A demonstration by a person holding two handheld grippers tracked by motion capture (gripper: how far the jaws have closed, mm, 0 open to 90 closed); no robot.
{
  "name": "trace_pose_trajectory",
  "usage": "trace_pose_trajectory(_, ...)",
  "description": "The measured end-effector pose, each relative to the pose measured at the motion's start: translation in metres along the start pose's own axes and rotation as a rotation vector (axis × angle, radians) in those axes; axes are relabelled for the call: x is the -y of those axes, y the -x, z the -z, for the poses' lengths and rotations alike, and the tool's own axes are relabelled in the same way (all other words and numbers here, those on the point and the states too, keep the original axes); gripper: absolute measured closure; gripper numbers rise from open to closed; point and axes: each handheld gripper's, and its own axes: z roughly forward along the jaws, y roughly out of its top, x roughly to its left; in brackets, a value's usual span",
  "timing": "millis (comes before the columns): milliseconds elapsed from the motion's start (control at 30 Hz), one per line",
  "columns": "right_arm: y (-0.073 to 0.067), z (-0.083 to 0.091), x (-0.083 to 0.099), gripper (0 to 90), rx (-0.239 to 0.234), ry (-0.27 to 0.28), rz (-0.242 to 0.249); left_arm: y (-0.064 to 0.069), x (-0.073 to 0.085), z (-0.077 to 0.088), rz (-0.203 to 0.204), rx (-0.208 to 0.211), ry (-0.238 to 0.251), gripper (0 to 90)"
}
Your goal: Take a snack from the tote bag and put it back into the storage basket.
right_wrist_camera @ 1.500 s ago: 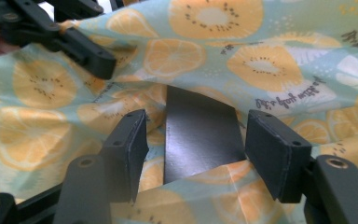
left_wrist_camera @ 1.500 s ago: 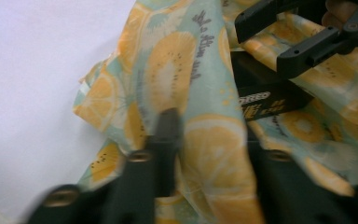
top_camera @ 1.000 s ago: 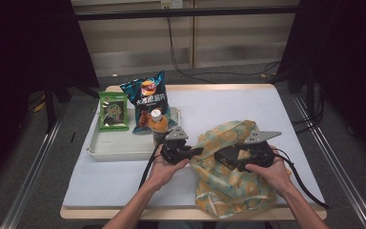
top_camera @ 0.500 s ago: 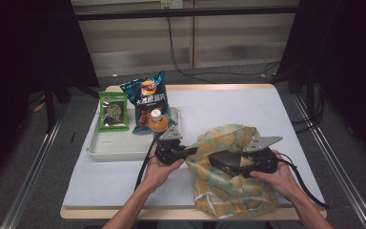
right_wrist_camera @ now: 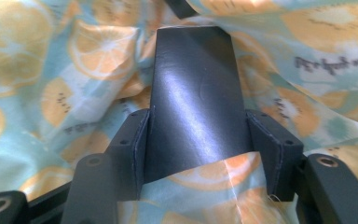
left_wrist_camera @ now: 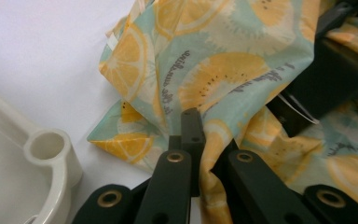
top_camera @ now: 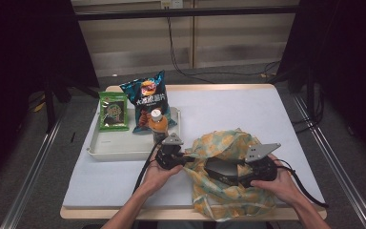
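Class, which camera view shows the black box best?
The right gripper view: the black box sits large between the right gripper's jaws, glossy face lit. The high view shows it small inside the fruit-print bag; the left gripper view catches a dark corner.

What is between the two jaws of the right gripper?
A black box sits between the jaws of the right gripper, pressed on both sides, with the fruit-print bag around it. The right gripper view shows this.
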Motion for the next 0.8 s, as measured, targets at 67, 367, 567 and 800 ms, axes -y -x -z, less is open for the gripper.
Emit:
trace_pose_trajectory(67, 0.0, 0.0, 0.0, 43.0, -0.003, 0.001, 0.0, -0.002, 0.0, -0.003, 0.015, 0.005, 0.016, 88.9)
trace_pose_trajectory(367, 0.0, 0.001, 0.0, 41.6, -0.021, -0.001, -0.025, -0.005, 0.001, -0.006, 0.031, -0.006, 0.045, 65.7)
trace_pose_trajectory(567, 0.003, 0.009, -0.002, 35.6, -0.028, 0.063, -0.06, 0.002, -0.005, 0.022, 0.015, 0.002, 0.137, 53.1)
trace_pose_trajectory(800, 0.002, 0.029, -0.004, 32.5, 0.026, 0.132, -0.095, 0.014, -0.009, 0.047, -0.038, 0.007, 0.195, 49.6)
